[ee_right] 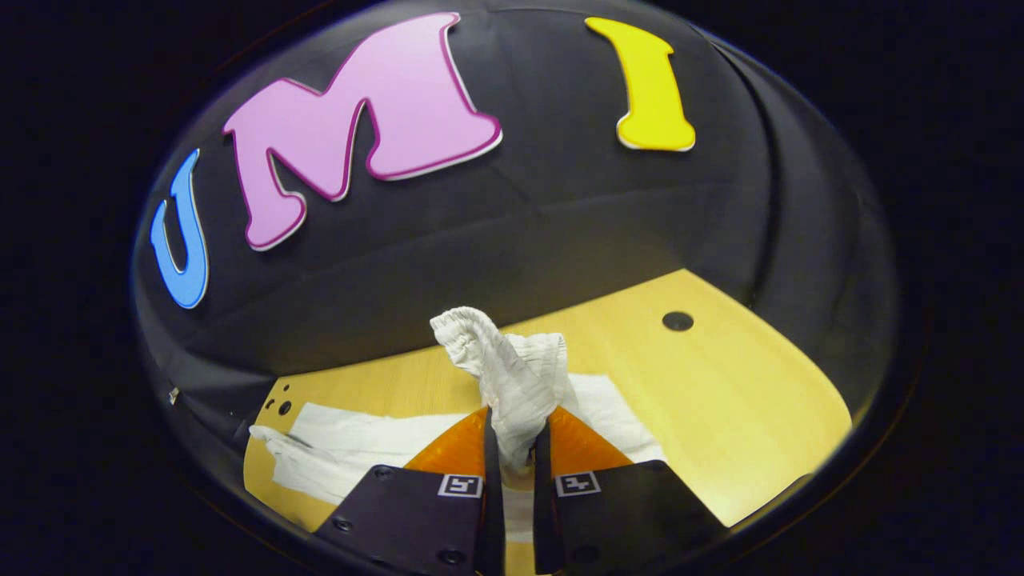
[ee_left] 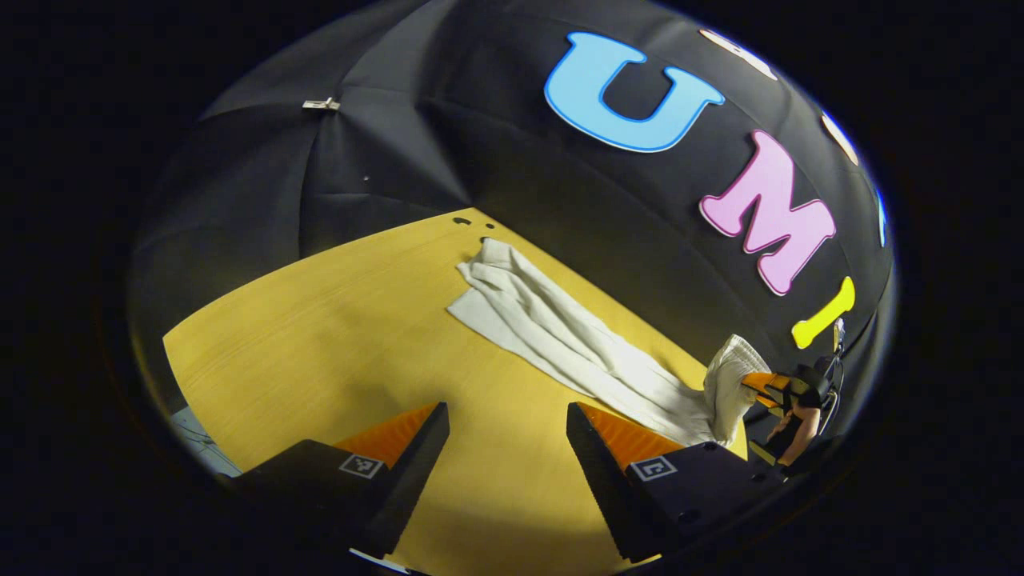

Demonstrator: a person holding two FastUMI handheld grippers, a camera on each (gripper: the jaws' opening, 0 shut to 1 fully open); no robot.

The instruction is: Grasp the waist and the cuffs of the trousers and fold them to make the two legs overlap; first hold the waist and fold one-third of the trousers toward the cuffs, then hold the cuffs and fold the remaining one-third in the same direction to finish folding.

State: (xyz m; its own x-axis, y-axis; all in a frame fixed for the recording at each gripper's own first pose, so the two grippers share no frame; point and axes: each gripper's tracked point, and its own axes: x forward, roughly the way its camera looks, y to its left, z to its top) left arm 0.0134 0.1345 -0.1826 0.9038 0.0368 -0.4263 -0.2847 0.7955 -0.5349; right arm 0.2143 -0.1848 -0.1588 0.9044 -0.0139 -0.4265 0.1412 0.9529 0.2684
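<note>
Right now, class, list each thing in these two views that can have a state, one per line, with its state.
trousers: lying long across the table, waist end lifted and bunched
right gripper: shut on the trousers' waist
left gripper: open, holding nothing, above bare table
table: wooden top, trousers lying on it

Yellow wooden table [ee_left: 320, 320], round holes [ee_left: 462, 221] near 12 o'clock edge. White trousers [ee_left: 552, 336] stretched flat, running toward 4 o'clock.
</note>
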